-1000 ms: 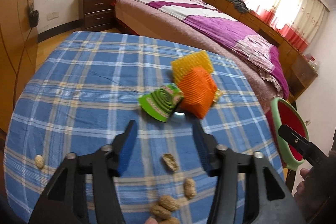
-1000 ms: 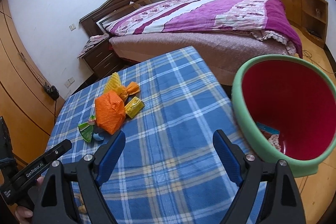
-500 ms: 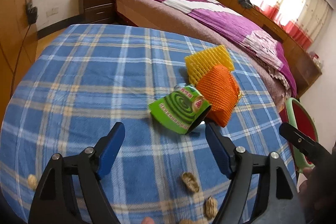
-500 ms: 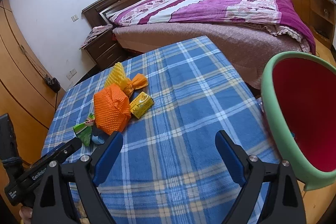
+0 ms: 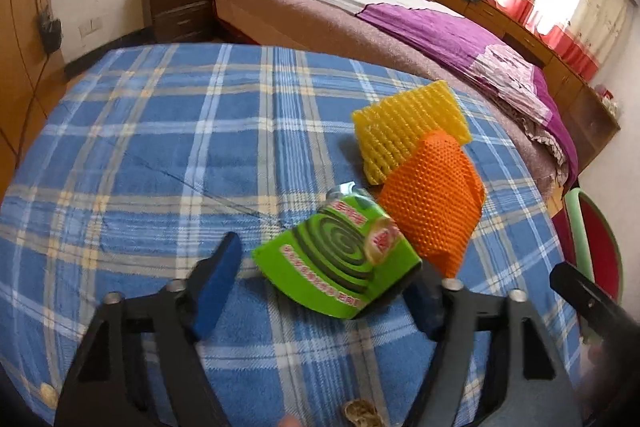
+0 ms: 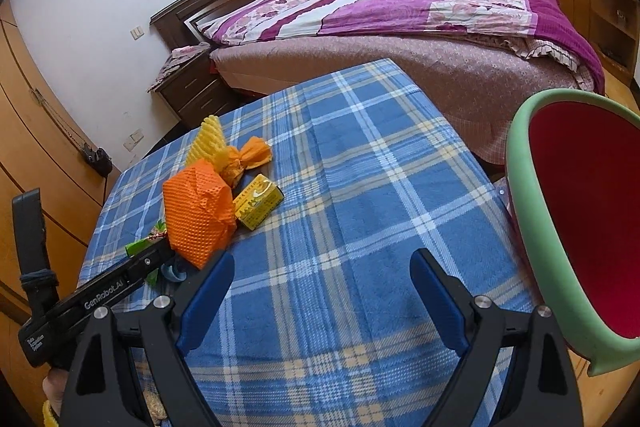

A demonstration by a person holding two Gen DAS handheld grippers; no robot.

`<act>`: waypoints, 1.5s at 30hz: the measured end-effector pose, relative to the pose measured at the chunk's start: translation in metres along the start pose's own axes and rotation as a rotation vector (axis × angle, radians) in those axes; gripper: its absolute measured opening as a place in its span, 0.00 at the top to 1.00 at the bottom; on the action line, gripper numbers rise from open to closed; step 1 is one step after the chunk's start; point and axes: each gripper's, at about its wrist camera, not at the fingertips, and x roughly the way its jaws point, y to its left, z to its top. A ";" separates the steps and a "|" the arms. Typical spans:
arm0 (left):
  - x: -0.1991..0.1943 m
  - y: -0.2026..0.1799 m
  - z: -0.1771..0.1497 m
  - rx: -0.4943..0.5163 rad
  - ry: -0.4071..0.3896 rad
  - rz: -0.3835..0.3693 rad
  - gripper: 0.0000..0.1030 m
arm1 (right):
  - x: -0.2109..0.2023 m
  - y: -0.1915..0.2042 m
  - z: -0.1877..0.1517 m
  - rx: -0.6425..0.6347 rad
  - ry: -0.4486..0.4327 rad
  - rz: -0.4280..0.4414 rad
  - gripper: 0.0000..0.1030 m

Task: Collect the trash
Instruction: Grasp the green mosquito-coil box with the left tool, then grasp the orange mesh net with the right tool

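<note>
A green mosquito-coil box [image 5: 340, 267] lies on the blue plaid tablecloth [image 5: 168, 155], between the fingers of my open left gripper [image 5: 320, 291]. Behind it lie an orange foam net [image 5: 432, 207] and a yellow foam net [image 5: 408, 127]. In the right wrist view the orange net [image 6: 198, 215], yellow net [image 6: 208, 143], an orange wrapper [image 6: 248, 157] and a small yellow carton [image 6: 258, 201] sit left of my open, empty right gripper [image 6: 320, 291]. The green bin with a red inside [image 6: 576, 223] stands at the table's right edge.
Peanut shells [image 5: 360, 413] lie near the front edge of the table. A bed with a purple quilt [image 6: 400, 11] stands behind the table, with a nightstand [image 5: 180, 3] at its head. A wooden wardrobe [image 6: 24, 131] is at the left.
My left gripper has moved forward and opened wider, so the green box now sits between its fingers. My right gripper has drifted left, leaving the bin further to the right.
</note>
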 end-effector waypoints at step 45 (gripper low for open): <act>-0.060 0.080 -0.022 -0.245 -0.117 0.113 0.37 | 0.049 0.101 0.002 -0.255 0.030 0.077 0.84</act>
